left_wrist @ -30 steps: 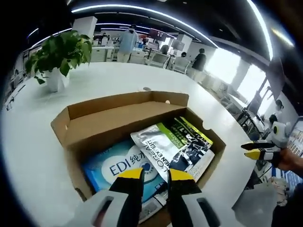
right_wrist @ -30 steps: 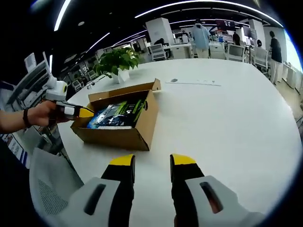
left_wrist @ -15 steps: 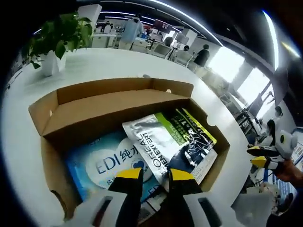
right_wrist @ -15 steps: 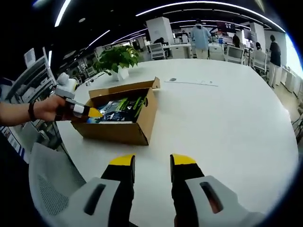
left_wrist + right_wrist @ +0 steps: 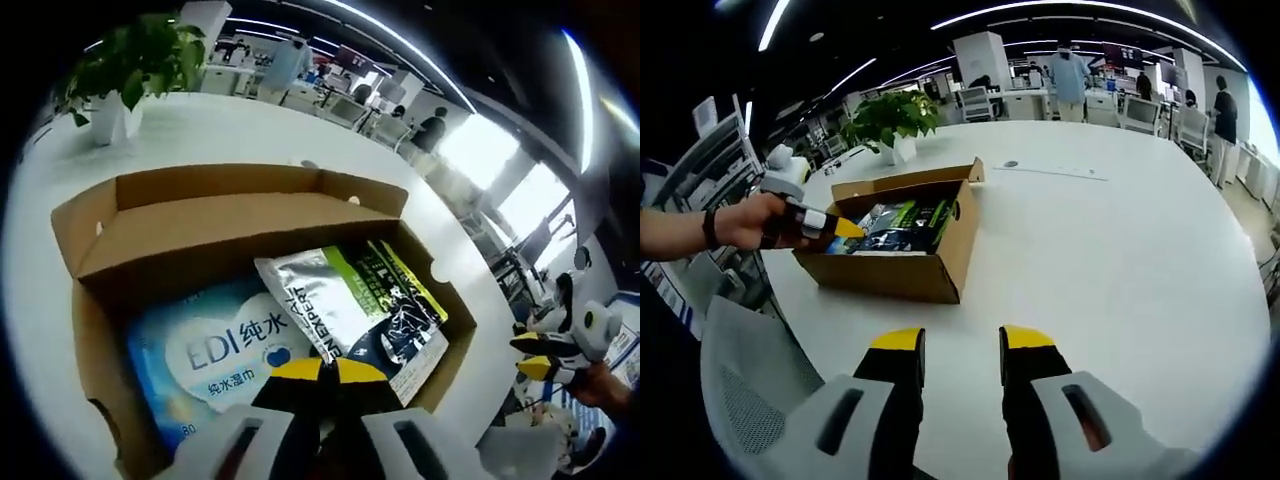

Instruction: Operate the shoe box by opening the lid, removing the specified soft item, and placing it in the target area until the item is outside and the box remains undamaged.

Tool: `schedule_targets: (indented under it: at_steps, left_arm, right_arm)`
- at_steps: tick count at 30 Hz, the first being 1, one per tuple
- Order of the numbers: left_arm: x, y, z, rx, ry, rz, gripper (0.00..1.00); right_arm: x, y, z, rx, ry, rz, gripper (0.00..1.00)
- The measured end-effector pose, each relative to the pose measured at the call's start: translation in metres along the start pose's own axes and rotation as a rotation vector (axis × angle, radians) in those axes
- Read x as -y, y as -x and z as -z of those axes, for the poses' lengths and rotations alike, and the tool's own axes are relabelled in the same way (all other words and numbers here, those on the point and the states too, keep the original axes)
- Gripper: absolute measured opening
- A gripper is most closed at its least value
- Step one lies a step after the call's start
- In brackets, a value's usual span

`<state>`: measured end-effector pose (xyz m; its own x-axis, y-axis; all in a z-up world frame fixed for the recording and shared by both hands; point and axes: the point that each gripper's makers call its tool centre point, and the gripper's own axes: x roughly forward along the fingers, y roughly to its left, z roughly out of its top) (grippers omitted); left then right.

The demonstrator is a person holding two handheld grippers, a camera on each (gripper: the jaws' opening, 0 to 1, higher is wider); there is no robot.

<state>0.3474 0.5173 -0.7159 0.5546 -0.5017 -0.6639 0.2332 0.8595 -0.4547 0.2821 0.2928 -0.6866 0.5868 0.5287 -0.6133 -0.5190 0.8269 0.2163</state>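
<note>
— What's over on the left side from where you stand?

— In the right gripper view a person's hand [image 5: 740, 222] holds the left gripper [image 5: 848, 229] out over the near end of the shoe box [image 5: 902, 276]. The yellow tips sit just inside the rim.

— Is the box open?

— Yes. In the left gripper view the lid [image 5: 215, 190] is folded back on the far side, standing up, and the inside is plain to see. The box sits on a big white table [image 5: 1120, 260], with a potted plant [image 5: 890, 118] a little behind it.

— What's in the box?

— On the left a blue pack of wet wipes [image 5: 215, 352], lying flat. To its right, partly over it, a silver and green pouch [image 5: 352, 300], and some dark printed packets under that.

— And the left gripper against those?

— Its tips are low between the wipes and the pouch, right at the pouch's near edge. The jaws are nearly closed, tips almost together. I cannot tell whether they pinch anything.

— And further right?

— The right gripper [image 5: 958, 345] hangs above bare table, well apart from the box, jaws parted, holding nothing. From the left gripper view it shows past the box's right end [image 5: 542, 355].
</note>
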Motion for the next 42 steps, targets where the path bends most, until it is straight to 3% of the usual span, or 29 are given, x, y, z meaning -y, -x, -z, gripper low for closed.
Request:
schedule_targets:
  at_steps: [8,20,32,42]
  left_arm:
    - [-0.004,0.005,0.001,0.006,0.009,-0.01,0.01]
    - [-0.01,0.015,0.002,0.019,0.026,-0.012,0.01]
    - [-0.016,0.02,0.003,0.019,0.022,-0.004,0.01]
    - [-0.024,0.026,0.003,0.04,0.033,-0.007,0.01]
  right_arm:
    - [-0.009,-0.012,-0.01,0.018,-0.035,-0.039,0.27]
    - [-0.025,-0.036,-0.038,0.018,0.01,-0.093,0.27]
    - [-0.051,-0.077,-0.074,0.018,0.041,-0.148,0.26]
    - [-0.069,-0.108,-0.083,-0.005,0.042,-0.182,0.26]
